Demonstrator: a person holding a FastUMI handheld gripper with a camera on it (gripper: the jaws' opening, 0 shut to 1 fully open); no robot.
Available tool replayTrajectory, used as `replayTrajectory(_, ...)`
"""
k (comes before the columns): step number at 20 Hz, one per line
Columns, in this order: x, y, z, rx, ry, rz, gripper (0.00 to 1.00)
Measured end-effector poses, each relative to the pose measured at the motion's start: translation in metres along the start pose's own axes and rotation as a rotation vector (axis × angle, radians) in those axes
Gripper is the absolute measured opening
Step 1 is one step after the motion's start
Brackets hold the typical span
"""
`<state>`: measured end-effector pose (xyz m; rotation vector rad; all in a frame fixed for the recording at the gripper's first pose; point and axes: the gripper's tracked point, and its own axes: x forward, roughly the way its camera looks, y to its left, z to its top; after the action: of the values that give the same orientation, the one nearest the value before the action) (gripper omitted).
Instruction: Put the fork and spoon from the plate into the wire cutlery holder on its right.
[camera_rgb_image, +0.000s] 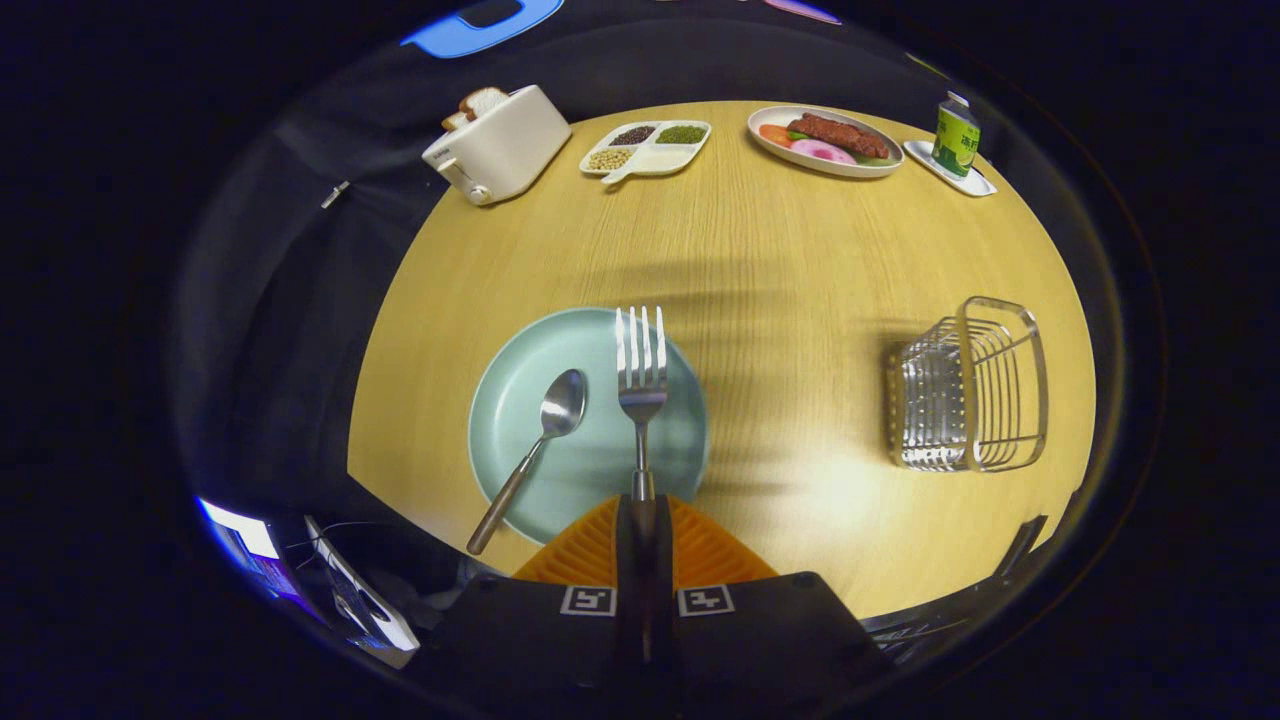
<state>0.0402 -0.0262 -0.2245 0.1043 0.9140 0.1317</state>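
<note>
My gripper is shut on the handle of a metal fork, both orange fingers pressed together around it. The fork points straight ahead, tines forward, and appears lifted a little over the pale green plate. A metal spoon lies on the plate left of the fork, its handle slanting back over the plate's near rim. The wire cutlery holder stands on the wooden table to the right of the plate, well apart from the fingers.
At the table's far edge stand a white toaster with bread, a divided dish of beans, a plate of food and a green carton on a small tray. Bare wood lies between plate and holder.
</note>
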Motion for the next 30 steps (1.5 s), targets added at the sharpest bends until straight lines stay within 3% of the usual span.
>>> replayTrajectory(7,-0.079,-0.099,0.015,-0.088,0.058,-0.053,0.07)
replayTrajectory(13,-0.09,-0.17,0.007,-0.095,0.215,-0.101,0.08)
replayTrajectory(25,-0.069,-0.191,0.006,-0.094,0.49,-0.091,0.08)
replayTrajectory(28,-0.071,-0.191,0.017,-0.096,0.475,-0.084,0.21)
replayTrajectory(29,-0.073,-0.191,0.024,-0.094,0.452,-0.086,0.43)
replayTrajectory(30,-0.075,-0.191,0.033,-0.083,0.423,-0.084,0.53)
